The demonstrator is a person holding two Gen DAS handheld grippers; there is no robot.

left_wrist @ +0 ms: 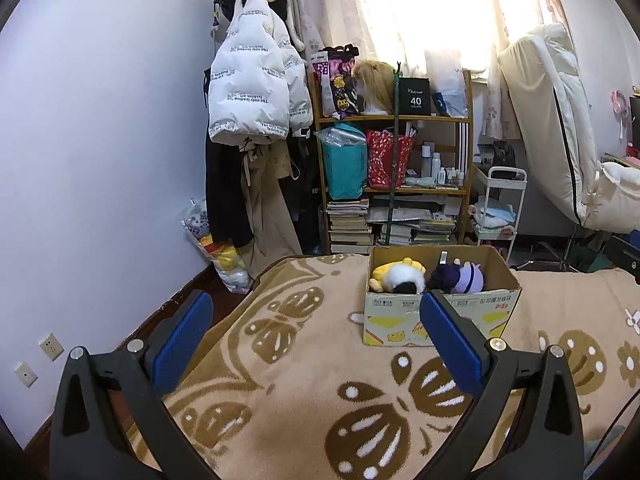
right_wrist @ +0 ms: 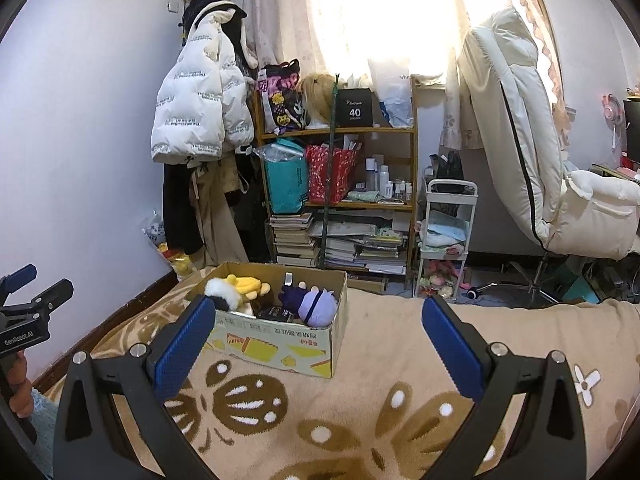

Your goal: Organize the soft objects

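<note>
Plush toys (left_wrist: 428,278) sit in cardboard box (left_wrist: 436,318) on far blanket (left_wrist: 304,380). Left gripper (left_wrist: 316,344), right gripper (right_wrist: 320,350): jaws apart, empty. Risk: careless reach tips light box; bottom contents probably unseen.

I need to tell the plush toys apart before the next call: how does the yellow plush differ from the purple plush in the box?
The yellow plush is yellow with white and black fluffy parts; the purple plush is lavender with a dark purple part. The yellow plush lies at the left end of the cardboard box, the purple plush at its right end. Both lie inside the box, untouched; the left claw and right claw are open and hold nothing.
</note>
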